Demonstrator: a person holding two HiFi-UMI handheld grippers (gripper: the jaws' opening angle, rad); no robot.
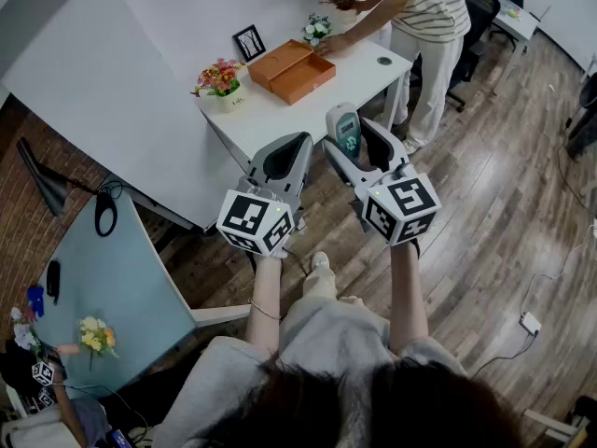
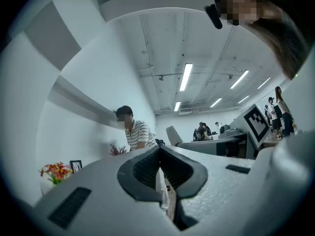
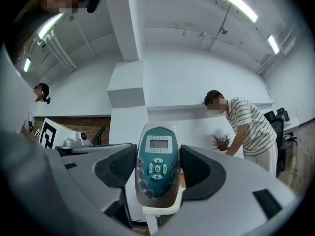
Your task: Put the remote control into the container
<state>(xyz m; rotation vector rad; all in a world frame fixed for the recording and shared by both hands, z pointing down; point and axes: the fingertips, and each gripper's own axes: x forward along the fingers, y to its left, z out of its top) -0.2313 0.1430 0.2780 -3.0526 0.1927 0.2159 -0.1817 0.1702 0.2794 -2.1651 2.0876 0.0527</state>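
Remote control [image 3: 156, 167] upright in wide hold of right gripper [image 3: 158, 171]; left gripper [image 2: 162, 179] closed, empty.

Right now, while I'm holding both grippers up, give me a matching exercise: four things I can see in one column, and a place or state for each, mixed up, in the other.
Things:
1. remote control
2. container
3. left gripper
4. flower pot

Places or states:
A. fingers together, nothing between them
B. orange, in the middle of the white table
C. upright between the fingers of the right gripper
D. at the table's left end, holding red and yellow flowers

Pairs: 1-C, 2-B, 3-A, 4-D
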